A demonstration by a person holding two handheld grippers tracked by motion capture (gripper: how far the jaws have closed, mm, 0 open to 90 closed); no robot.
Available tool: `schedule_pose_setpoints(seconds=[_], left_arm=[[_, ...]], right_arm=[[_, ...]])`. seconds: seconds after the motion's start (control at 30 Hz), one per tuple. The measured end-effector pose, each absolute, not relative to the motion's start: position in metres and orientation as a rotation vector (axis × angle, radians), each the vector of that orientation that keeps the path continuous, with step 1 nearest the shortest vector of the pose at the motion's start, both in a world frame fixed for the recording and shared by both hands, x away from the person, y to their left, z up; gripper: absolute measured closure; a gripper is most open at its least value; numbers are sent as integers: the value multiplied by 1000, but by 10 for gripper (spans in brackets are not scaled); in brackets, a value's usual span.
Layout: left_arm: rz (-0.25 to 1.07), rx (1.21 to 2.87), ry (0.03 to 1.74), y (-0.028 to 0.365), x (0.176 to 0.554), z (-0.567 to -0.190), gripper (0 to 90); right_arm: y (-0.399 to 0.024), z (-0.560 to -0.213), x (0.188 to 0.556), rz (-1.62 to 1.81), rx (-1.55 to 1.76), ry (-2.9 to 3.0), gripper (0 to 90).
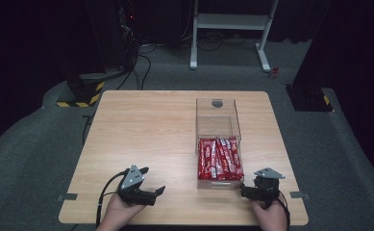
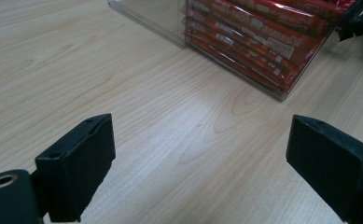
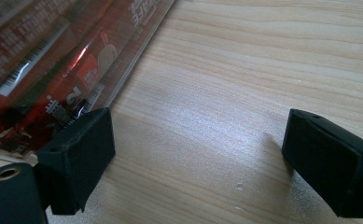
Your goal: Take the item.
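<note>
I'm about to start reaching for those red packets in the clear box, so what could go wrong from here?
1. The right gripper, jaws open, sits right at the clear box's near corner; one jaw could knock the wall and slide the box.
2. The red packets lie packed side by side, so a pinch may catch two at once.
3. The left gripper, open, is off to the box's side and would probably have to cross bare table to steady it.
</note>
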State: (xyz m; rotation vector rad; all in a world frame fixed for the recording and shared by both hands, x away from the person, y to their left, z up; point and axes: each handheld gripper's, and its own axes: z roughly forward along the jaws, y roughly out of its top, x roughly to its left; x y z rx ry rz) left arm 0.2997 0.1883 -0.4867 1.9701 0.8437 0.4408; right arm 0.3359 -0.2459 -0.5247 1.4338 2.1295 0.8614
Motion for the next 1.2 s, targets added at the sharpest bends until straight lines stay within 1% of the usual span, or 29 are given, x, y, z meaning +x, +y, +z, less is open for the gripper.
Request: schedule_pose_setpoints(seconds=[0.4,0.83,1.2], left_arm=[[425,1950,803,173,302,-481,89],[388,1944,771,158,310,-464,101],[394,1946,741,147,315,-454,110]], right_arm=[[-246,-525,336,862,1434,2130,91],[-246,-525,336,862,1434,2131,92],[-246,-525,336,862,1433,2130,92]])
